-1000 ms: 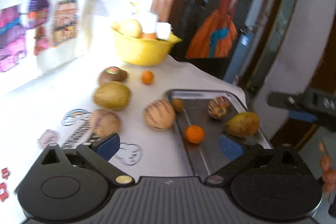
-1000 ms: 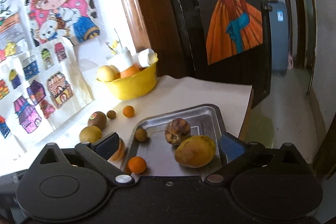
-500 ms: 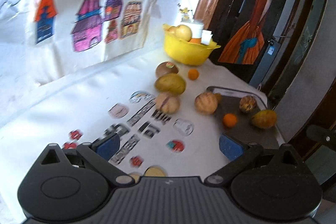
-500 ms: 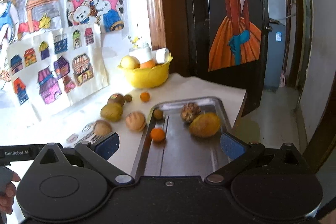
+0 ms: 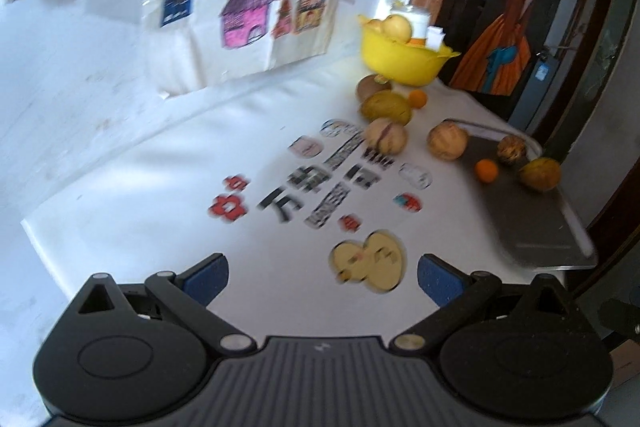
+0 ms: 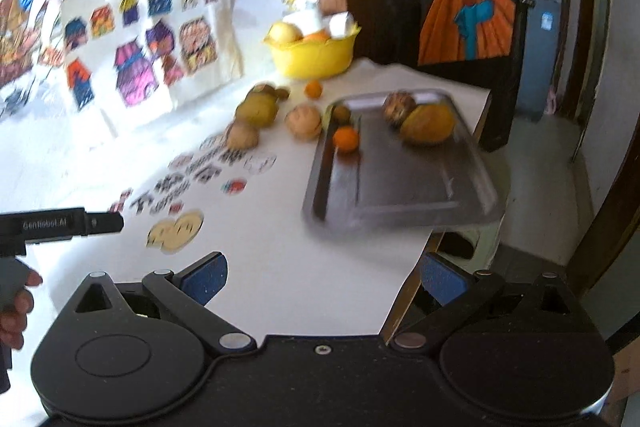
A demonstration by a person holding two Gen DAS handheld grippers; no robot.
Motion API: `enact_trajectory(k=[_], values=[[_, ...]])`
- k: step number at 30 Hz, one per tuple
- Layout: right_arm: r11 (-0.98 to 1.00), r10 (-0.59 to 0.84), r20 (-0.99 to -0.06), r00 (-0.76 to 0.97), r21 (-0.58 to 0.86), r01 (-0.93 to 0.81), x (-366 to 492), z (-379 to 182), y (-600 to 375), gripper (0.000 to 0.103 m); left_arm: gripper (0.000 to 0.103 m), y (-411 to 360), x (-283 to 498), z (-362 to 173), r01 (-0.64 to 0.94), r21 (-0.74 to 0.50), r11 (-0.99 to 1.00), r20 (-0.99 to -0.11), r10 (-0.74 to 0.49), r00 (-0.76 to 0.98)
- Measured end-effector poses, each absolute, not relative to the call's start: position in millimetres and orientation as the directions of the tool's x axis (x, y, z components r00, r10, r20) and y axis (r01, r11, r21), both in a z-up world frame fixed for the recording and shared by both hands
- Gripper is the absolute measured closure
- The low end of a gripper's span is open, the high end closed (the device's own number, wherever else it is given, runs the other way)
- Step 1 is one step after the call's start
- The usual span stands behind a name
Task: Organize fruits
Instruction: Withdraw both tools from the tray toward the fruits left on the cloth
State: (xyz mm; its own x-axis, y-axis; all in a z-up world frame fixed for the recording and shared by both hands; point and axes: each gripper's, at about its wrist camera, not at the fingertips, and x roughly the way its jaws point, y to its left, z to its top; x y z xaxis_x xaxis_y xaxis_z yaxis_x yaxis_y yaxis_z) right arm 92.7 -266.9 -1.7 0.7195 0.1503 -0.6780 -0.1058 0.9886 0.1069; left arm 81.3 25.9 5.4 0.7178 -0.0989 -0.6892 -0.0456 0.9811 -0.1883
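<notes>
Both jaws stand wide apart and hold nothing: the left gripper [image 5: 322, 277] and the right gripper [image 6: 324, 277] hang over the near edge of the white table [image 6: 280, 267], well apart from the fruit. On the metal tray [image 6: 404, 187] lie a small orange [image 6: 346, 139], a yellow-green mango [image 6: 428, 125], a brown round fruit [image 6: 398, 105] and a small dark fruit [image 6: 341, 113]. Just left of the tray, on the table, sit two tan striped melons [image 6: 304, 121], a green fruit [image 6: 256, 109] and another small orange [image 6: 313, 89]. Behind them stands a yellow bowl [image 6: 316, 57] with more fruit. Colourful drawings [image 6: 148, 43] hang on the wall.
</notes>
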Motion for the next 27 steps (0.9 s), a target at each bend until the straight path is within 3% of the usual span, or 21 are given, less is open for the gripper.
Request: enact_trajectory(k=[5, 13, 20, 27], values=[[0.978, 0.206, -0.726, 0.655, 0.152, -0.139, 90, -14, -256, 0.001, 0.0, 37, 69, -7, -0.095, -0.115, 0.989, -0.72, -0.018, 0.694], [0.961, 0.276, -0.762, 0.586, 0.207, -0.184, 105, -23, -236, 0.001, 0.0, 53, 59, -19, -0.192, -0.124, 0.974, -0.738, 0.039, 0.674], [0.934, 0.353, -0.751, 0.559, 0.242, -0.264, 124, -9, -219, 0.001, 0.0, 66, 61, -11, -0.221, -0.098, 0.97, -0.735, 0.079, 0.674], [0.881, 0.473, -0.677, 0.564, 0.351, -0.317, 157, 39, -214, 0.001, 0.0, 69, 81, 11, -0.217, -0.093, 0.972, -0.708, 0.089, 0.701]])
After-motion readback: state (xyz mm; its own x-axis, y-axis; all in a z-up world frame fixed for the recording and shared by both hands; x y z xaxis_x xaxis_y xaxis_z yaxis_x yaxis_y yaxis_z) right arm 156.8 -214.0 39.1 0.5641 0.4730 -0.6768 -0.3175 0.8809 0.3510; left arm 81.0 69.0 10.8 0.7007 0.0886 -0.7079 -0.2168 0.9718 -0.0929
